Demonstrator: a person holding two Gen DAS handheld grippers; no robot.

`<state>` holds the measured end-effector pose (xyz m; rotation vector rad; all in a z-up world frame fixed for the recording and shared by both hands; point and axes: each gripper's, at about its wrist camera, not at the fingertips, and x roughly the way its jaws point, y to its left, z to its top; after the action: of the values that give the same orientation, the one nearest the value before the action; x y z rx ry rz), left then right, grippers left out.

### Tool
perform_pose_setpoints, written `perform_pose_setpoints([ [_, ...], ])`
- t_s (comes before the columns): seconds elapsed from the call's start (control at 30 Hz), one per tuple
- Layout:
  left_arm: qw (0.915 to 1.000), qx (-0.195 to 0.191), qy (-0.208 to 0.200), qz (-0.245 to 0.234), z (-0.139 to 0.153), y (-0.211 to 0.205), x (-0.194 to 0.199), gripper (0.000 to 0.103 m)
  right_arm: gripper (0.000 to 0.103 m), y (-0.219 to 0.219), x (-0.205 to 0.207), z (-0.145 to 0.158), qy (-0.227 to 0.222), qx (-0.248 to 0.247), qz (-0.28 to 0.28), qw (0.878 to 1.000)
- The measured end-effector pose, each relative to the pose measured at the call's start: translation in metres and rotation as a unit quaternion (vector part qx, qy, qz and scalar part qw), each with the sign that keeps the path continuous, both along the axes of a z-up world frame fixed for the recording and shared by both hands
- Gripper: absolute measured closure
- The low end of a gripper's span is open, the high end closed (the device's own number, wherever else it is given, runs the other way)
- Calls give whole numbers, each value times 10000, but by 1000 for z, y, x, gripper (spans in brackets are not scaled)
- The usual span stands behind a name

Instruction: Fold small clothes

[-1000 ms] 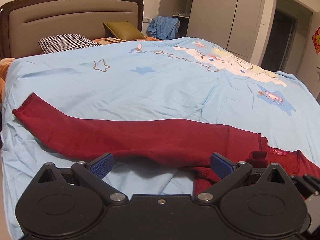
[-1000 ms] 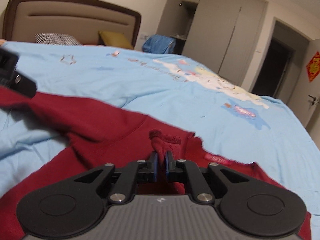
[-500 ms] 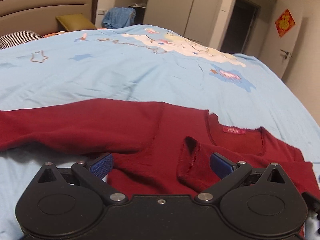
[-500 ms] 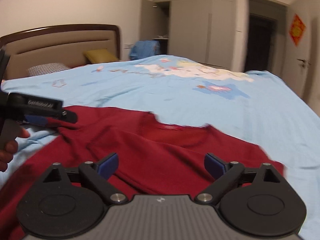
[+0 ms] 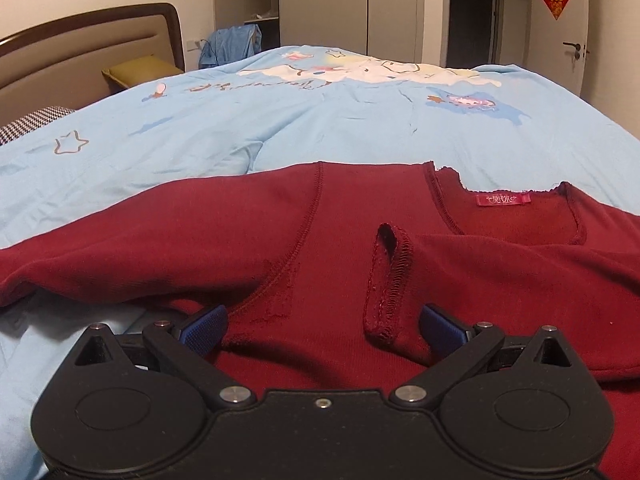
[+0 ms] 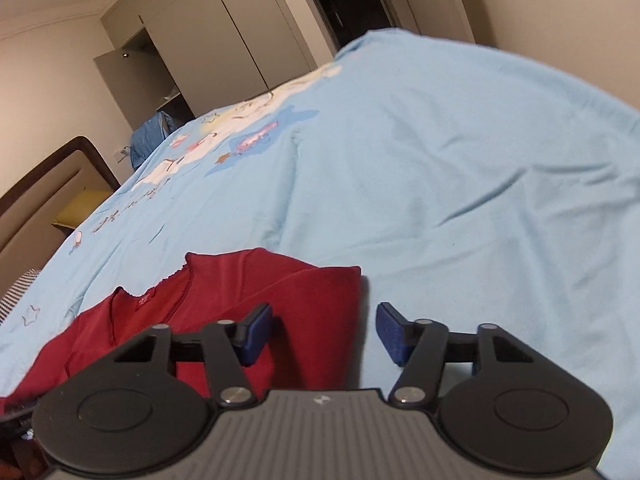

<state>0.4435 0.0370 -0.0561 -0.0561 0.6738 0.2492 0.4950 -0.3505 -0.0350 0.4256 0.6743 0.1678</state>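
Note:
A dark red long-sleeved top [image 5: 248,232] lies spread on the light blue quilt [image 5: 320,120], its neck label [image 5: 502,200] facing up. One sleeve is folded across the chest, with its cuff [image 5: 386,280] lying on the body. My left gripper [image 5: 324,328] is open low over the top's body, the cuff between its blue pads and untouched. In the tilted right wrist view, my right gripper [image 6: 324,332] hovers at the top's [image 6: 312,292] right shoulder edge. Its jaws are closing and stand half apart. The garment's edge lies under the gap, and the pads press on nothing.
A padded headboard [image 5: 80,52] with an olive pillow [image 5: 136,70] and a checked pillow [image 5: 32,126] stands at the far left. Beyond the bed are a blue bundle of cloth [image 5: 230,46], wardrobe doors [image 5: 360,4] and a dark doorway [image 5: 472,12].
My right gripper let go of the sleeve cuff, opened wide, swung to the top's right edge while rolling, and has narrowed again. My left gripper, still open, moved right and lower, from the outstretched sleeve to the body.

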Motion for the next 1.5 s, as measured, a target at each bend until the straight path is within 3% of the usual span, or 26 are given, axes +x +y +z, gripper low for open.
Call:
perform_pose_setpoints([
  [0.1, 10000, 3, 59, 0, 4, 0, 2, 1, 85, 1, 6, -4, 94, 115, 32, 9999],
  [0.13, 10000, -1, 81, -2, 6, 0, 3, 1, 92, 1, 5, -1, 12, 26, 19, 10000],
  [0.2, 10000, 31, 76, -11, 9, -2, 3, 1, 94, 5, -4, 15, -331, -355, -34, 9988],
  [0.3, 9996, 189, 193, -18, 6, -8, 6, 1, 95, 11, -10, 36, -629, -901, -124, 9939],
  [0.47, 9994, 260, 219, 13, 3, -11, 6, 0, 90, 17, 1, 21, -177, -1054, 7, 9943],
  [0.63, 9997, 152, 190, 11, 2, -7, 6, 0, 61, 3, -40, 22, -409, -986, -262, 9939],
  [0.8, 9998, 148, 117, 3, 0, -7, 4, 0, 61, 6, -111, 10, -531, -1525, -293, 9864],
  [0.9, 9998, 154, 127, 0, 0, -6, 3, 0, 61, 16, -134, -1, -456, -1625, -6, 9857],
  [1.1, 9998, 147, 126, -6, 0, -6, 3, 0, 62, 37, -114, -7, -487, -1436, 74, 9884],
  [1.2, 9998, 138, 116, -27, 0, -6, 3, 0, 89, 39, -104, -8, -466, -1228, -150, 9912],
  [1.23, 9998, 131, 111, -35, 0, -6, 3, 0, 91, 40, -105, -7, -490, -1306, -250, 9899],
  [1.33, 9998, 143, 112, -39, 0, -6, 3, 0, 92, 49, -112, -4, -578, -1812, -292, 9813],
  [1.43, 9996, 159, 149, -155, 5, -5, -4, 1, 90, 47, -110, -6, -407, -1644, -191, 9854],
  [1.5, 9996, 110, 149, -225, 11, -2, -13, 1, 83, 46, -115, -3, -405, -1586, -166, 9864],
])
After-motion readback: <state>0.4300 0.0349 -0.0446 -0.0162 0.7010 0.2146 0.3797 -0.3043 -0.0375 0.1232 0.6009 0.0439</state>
